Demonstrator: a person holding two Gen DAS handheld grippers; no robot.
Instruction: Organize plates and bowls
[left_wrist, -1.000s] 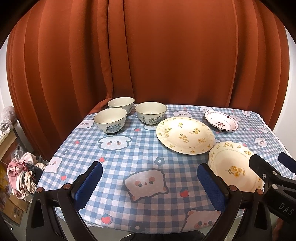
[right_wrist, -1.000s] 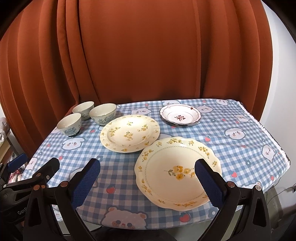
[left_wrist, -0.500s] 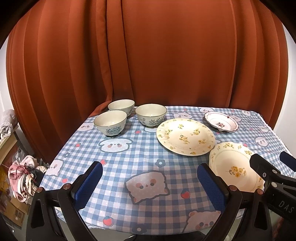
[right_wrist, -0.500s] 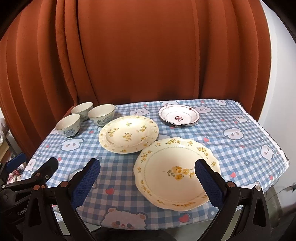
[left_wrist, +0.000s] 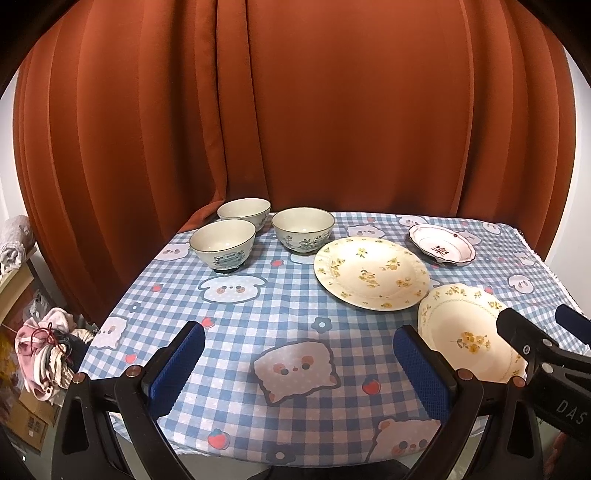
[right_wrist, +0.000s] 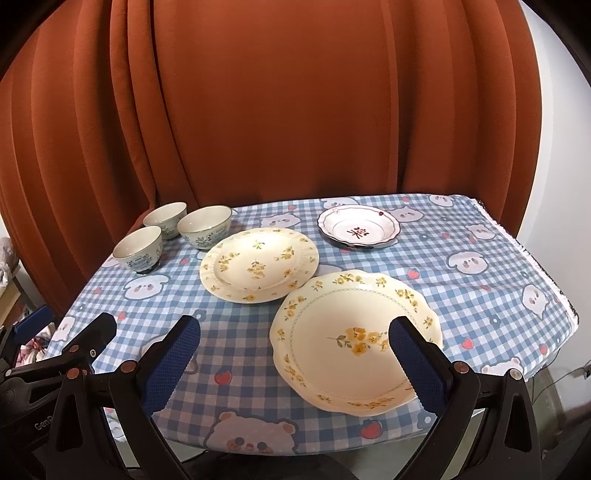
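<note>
Round glossy plates (right_wrist: 259, 264), ceramic bowls (left_wrist: 223, 250)

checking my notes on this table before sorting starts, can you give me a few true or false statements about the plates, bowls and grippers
1. Three bowls stand grouped at the far left of the table. True.
2. The red-patterned plate is stacked on the nearest plate. False: it sits alone at the far right, apart from both yellow-flowered plates.
3. The right gripper is open and holds nothing. True.
4. The left gripper is shut on a bowl. False: it is open and empty, above bare tablecloth.
5. The scalloped plate lies nearest the right gripper. True.
</note>
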